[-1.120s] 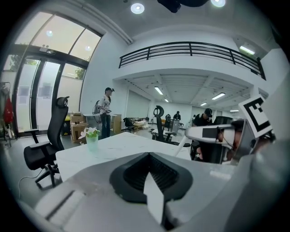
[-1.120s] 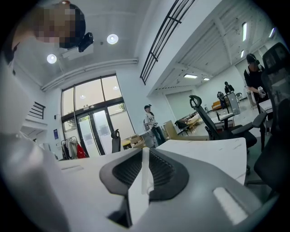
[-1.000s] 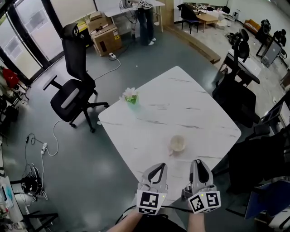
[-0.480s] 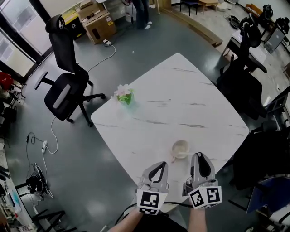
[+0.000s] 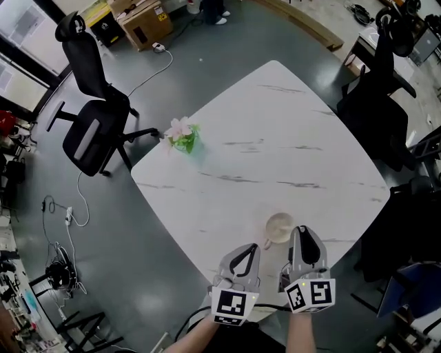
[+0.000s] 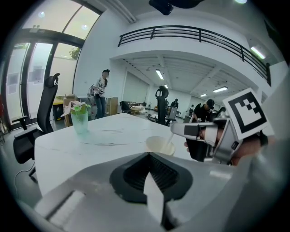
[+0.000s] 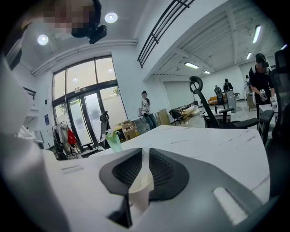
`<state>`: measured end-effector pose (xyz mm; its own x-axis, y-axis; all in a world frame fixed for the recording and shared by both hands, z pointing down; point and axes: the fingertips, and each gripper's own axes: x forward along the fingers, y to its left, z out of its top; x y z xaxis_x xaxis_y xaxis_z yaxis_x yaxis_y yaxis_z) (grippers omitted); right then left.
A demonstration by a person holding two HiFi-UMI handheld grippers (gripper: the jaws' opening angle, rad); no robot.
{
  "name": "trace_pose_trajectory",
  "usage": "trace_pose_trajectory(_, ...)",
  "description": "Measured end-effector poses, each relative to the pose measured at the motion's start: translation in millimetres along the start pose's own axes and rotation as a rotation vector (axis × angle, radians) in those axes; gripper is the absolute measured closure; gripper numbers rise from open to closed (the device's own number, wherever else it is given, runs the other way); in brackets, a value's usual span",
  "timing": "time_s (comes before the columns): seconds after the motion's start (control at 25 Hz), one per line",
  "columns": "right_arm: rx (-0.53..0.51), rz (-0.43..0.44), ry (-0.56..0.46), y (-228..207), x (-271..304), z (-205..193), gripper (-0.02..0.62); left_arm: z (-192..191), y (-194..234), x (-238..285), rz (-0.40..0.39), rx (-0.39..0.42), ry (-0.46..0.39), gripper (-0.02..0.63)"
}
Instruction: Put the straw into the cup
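Observation:
A pale paper cup (image 5: 278,227) stands near the front edge of the white marble table (image 5: 275,138). My right gripper (image 5: 303,233) is just right of the cup, shut on a thin white straw (image 6: 170,141). In the left gripper view the straw slants down from its tip (image 6: 179,131) toward the cup's mouth (image 6: 158,146); whether its end is inside I cannot tell. In the right gripper view the straw (image 7: 144,168) shows as a pale strip between the dark pads. My left gripper (image 5: 246,250) hovers left of and behind the cup, its jaws together with nothing in them.
A green glass of flowers (image 5: 183,136) stands at the table's far left edge. A black office chair (image 5: 89,117) is on the floor to the left and another (image 5: 386,83) at the right. Cardboard boxes (image 5: 141,21) and cables lie farther back.
Both grippers have moved forward and down toward the table. The right gripper's tip with the straw has closed in on the cup. The head view has shifted.

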<state>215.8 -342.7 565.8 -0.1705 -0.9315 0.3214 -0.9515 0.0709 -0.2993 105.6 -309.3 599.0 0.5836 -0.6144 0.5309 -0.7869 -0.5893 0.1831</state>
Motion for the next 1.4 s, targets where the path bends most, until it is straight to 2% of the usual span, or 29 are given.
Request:
trace_pose_trajectory(0.4, -0.032, -0.019, 0.019, 2, 8, -13, 0.542, 1, 3, 1, -0.023, -0.010, 0.002, 0.604)
trace_pose_trajectory(0.48, -0.031, -0.016, 0.017, 3, 7, -12, 0.519, 3, 3, 0, -0.019, -0.022, -0.001, 0.604)
trace_pose_trajectory(0.64, -0.033, -0.020, 0.012, 3, -1, -9, 0.497, 6, -2, -4, -0.030, 0.015, -0.006, 0.604)
trace_pose_trajectory(0.92, -0.018, -0.053, -0.044, -3, -31, 11, 0.499, 28, -16, -17, -0.041, 0.041, -0.078, 0.604)
trace_pose_trajectory(1.08, 0.003, -0.060, -0.071, -1, -58, 19, 0.526, 45, -30, -33, -0.042, 0.057, -0.137, 0.604)
trace_pose_trajectory(1.2, 0.007, -0.053, -0.102, 3, -81, 27, 0.603, 58, -39, -48, -0.030, 0.069, -0.181, 0.604)
trace_pose_trajectory(1.4, -0.013, -0.012, -0.107, 15, -118, 33, 0.603, 68, -58, -77, -0.005, 0.083, -0.236, 0.604)
